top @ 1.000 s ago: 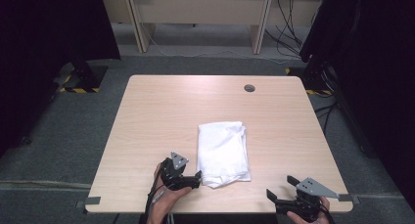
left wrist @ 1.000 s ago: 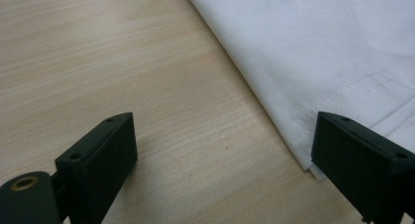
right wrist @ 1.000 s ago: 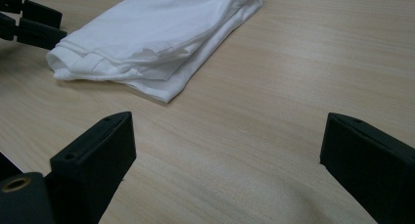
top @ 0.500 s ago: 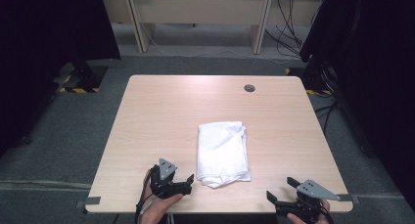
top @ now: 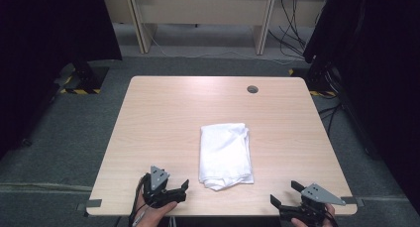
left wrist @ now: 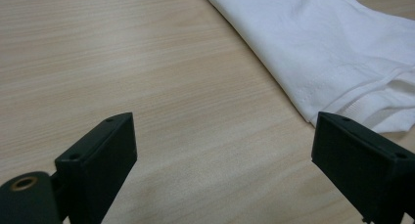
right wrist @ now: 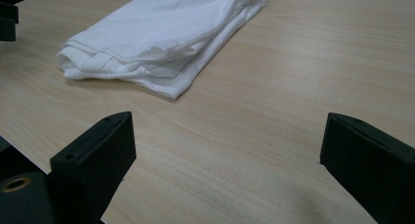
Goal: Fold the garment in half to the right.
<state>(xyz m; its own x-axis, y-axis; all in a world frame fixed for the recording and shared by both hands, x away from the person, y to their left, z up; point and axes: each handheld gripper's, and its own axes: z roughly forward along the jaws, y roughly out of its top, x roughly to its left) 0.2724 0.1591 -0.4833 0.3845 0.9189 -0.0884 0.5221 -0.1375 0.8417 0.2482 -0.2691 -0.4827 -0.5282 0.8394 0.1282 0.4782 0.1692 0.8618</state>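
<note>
A soft white folded cloth (top: 225, 155) lies near the wooden table's (top: 163, 118) front edge. Both the left gripper (top: 173, 193) and the right gripper (top: 287, 197) are spread; the left has drawn back from the cloth.

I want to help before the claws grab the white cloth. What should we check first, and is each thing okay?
1. Left claw open, nothing between its jaws: ok.
2. Right claw open, nothing between its jaws: ok.
3. Folded white cotton cloth lies flat on the light wooden table, touching neither claw: ok.
4. Cloth's near edge is loose and bunched, layers uneven: not ok for a neat grab.
5. Bare table around the cloth for claws to slide in: ok.
6. How many layers the cloth has: cannot tell.
</note>
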